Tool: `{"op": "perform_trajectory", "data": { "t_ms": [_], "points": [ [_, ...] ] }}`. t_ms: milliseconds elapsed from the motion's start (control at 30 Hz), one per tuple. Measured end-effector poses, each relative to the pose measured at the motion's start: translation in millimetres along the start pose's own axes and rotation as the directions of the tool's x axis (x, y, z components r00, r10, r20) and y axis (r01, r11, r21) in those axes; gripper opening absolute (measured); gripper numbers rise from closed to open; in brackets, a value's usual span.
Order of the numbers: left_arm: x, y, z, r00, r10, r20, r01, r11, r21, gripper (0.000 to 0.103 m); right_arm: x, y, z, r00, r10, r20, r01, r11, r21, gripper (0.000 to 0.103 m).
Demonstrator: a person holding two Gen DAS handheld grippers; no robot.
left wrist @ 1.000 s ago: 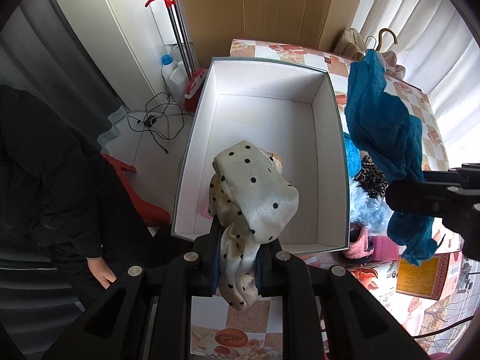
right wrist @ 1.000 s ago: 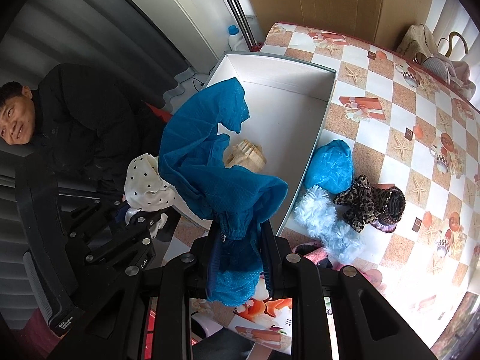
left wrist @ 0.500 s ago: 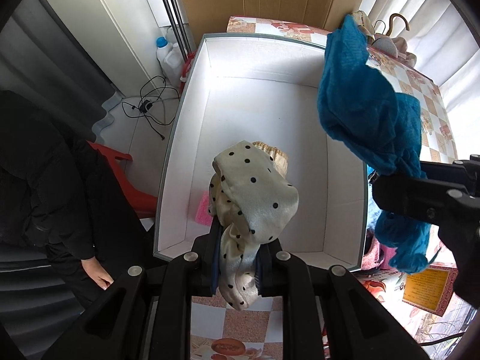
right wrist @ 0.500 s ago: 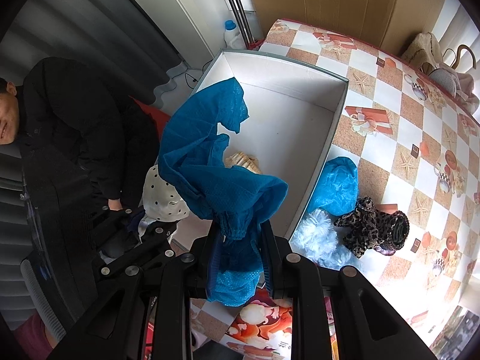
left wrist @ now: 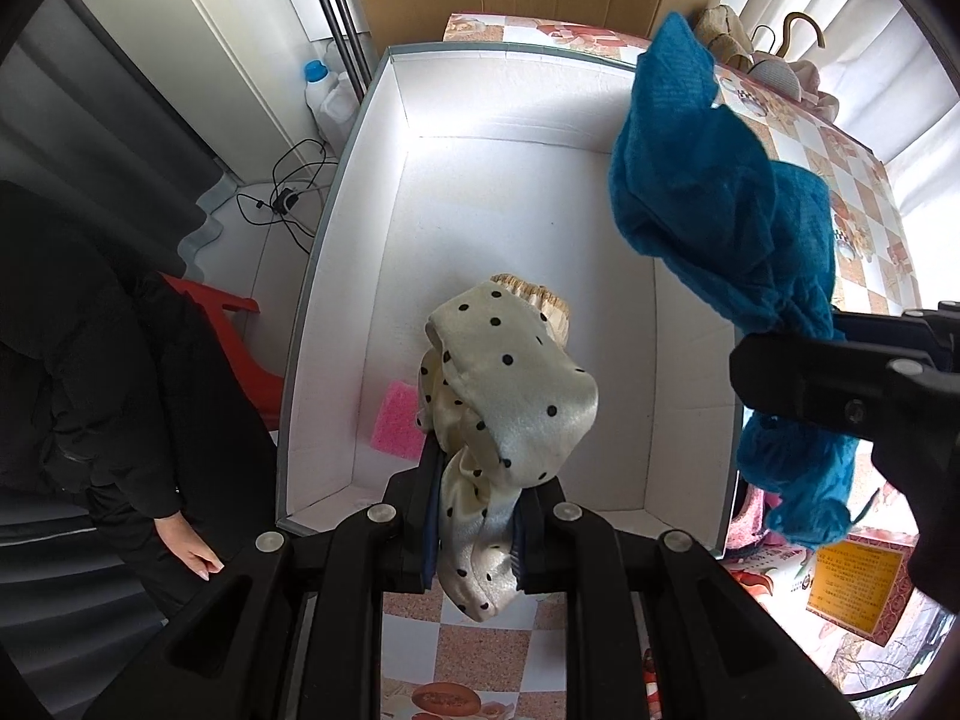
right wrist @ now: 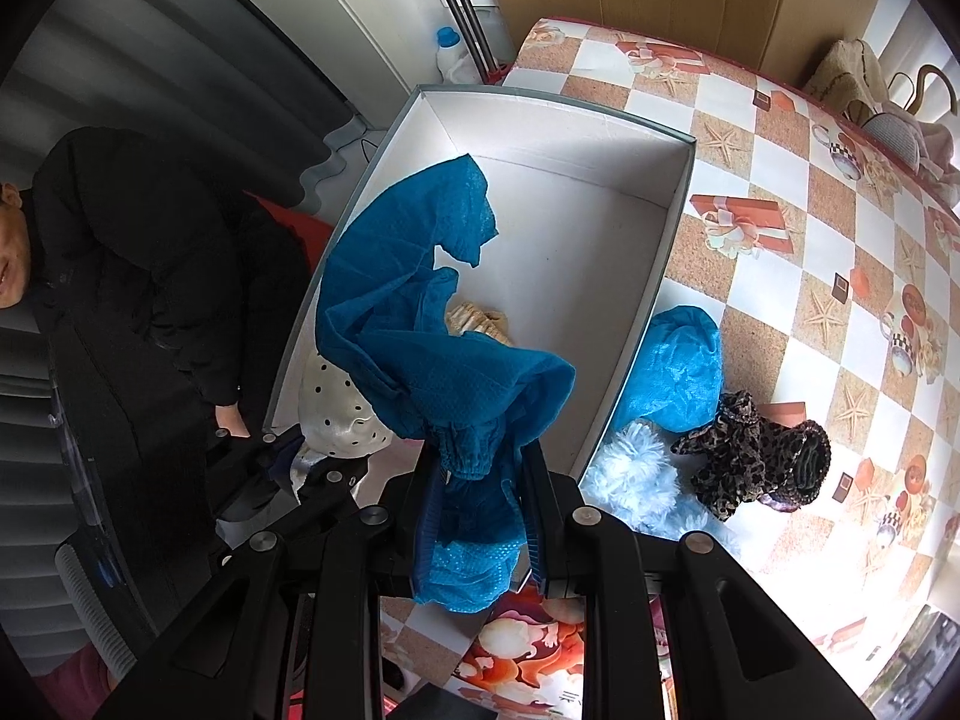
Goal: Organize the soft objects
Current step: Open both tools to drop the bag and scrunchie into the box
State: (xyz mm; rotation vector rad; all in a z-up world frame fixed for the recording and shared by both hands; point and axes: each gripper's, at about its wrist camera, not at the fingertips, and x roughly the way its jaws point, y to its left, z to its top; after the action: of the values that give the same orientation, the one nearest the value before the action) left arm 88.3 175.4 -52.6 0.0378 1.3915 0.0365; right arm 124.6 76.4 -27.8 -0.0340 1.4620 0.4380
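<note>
The left tool [left wrist: 474, 516] is clamped on a glossy cream satin cloth with black dots [left wrist: 510, 396], and the right tool [right wrist: 480, 510] grips a crinkled blue mesh fabric cap [right wrist: 420, 324]; both hang over the near end of the white cardboard box with a grey rim [left wrist: 336, 192]. The box floor is mostly bare beyond a pink sponge square [left wrist: 396, 426] and a beige pleated piece [left wrist: 543, 294]. On the checkered worktop [right wrist: 828, 252] beside the box lie a second blue cap [right wrist: 678, 366], a pale blue fluffy item [right wrist: 636, 474] and a leopard-print scrunchie [right wrist: 756, 456]; no writing is legible.
</note>
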Motion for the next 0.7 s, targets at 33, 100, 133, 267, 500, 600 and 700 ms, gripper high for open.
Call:
{"op": "perform_trajectory", "data": {
  "t_ms": [33, 100, 133, 267, 500, 600, 700],
  "points": [
    [0.8, -0.2, 0.5, 1.0, 0.0, -0.001, 0.0, 1.0, 0.001, 0.021, 0.7, -0.7, 0.4, 1.0, -0.002, -0.001, 0.002, 1.0, 0.003, 0.025],
    [1.6, 0.4, 1.0, 1.0, -0.003, -0.001, 0.003, 1.0, 0.004, 0.022, 1.7, -2.6, 2.0, 1.0, -0.004, 0.001, 0.004, 1.0, 0.01, 0.025],
    [1.7, 0.4, 0.9, 1.0, -0.008, 0.001, 0.008, 1.0, 0.006, 0.022, 2.5, -3.4, 2.7, 1.0, -0.002, -0.001, 0.002, 1.0, 0.014, 0.025],
    [-2.5, -0.8, 0.4, 0.999, -0.031, 0.027, 0.03, 0.999, 0.025, 0.061, 4.9, -8.2, 4.6, 1.0, -0.008, -0.014, 0.009, 0.999, 0.038, 0.041],
    [-15.1, -1.7, -5.5, 0.993, -0.103, 0.057, 0.1, 0.993, 0.063, 0.085, -3.9, -35.2, 3.5, 0.999, 0.011, -0.048, -0.003, 0.986, 0.165, 0.087],
    [-28.2, -7.8, -7.5, 0.983, -0.161, 0.087, 0.154, 0.985, 0.073, 0.102, -11.3, -46.3, -4.7, 0.993, 0.051, -0.111, -0.026, 0.975, 0.219, 0.103],
    [-45.2, -22.2, -10.8, 0.963, -0.235, 0.132, 0.223, 0.97, 0.098, 0.103, -33.3, -59.9, -22.8, 0.987, 0.121, -0.102, -0.088, 0.957, 0.278, 0.103]
  ]
}}
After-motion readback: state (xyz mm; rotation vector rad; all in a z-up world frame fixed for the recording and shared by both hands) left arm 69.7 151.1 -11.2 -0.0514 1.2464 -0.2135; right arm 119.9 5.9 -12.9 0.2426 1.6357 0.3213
